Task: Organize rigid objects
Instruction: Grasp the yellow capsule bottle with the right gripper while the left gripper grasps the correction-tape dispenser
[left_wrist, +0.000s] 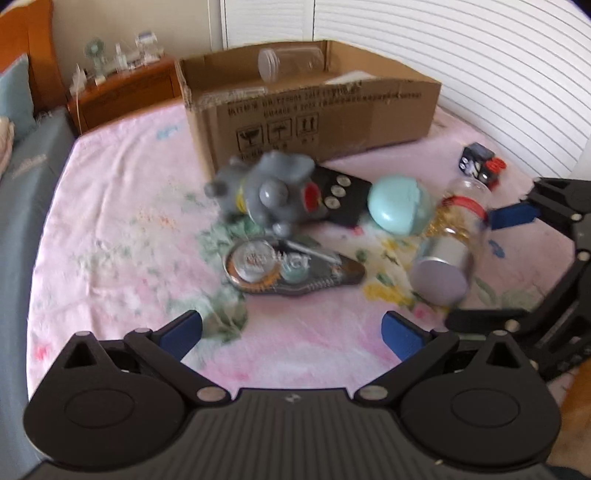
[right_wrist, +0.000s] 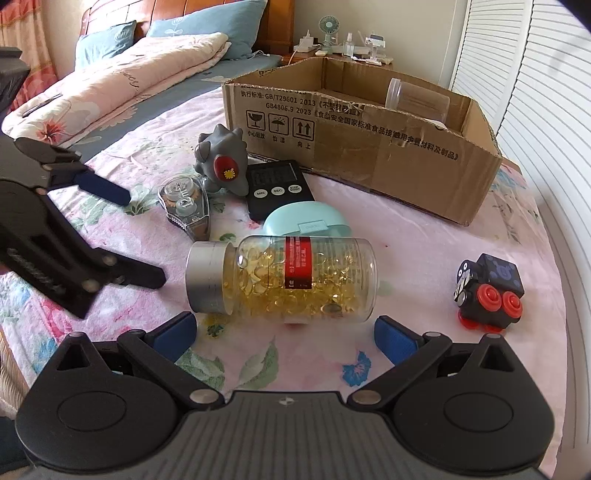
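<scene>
While both claws are standing released, the capsule bottle (right_wrist: 282, 278) is lying on its side on the bed (right_wrist: 424, 236), its long axis crosswise, silver cap toward the left claw (right_wrist: 142, 236), just ahead of the right claw (right_wrist: 286, 334) and nearer than the cardboard box (right_wrist: 369, 155).

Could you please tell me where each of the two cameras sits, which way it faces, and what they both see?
Left wrist: sits on the left gripper, low over the bed, facing the cardboard box; its open blue-padded fingers show, and the right gripper enters at right.
Right wrist: sits on the right gripper, facing the capsule bottle lying just ahead, box behind; its open fingers show, and the left gripper enters at left.
Shared: box, bottle, grey toy, timer.
</scene>
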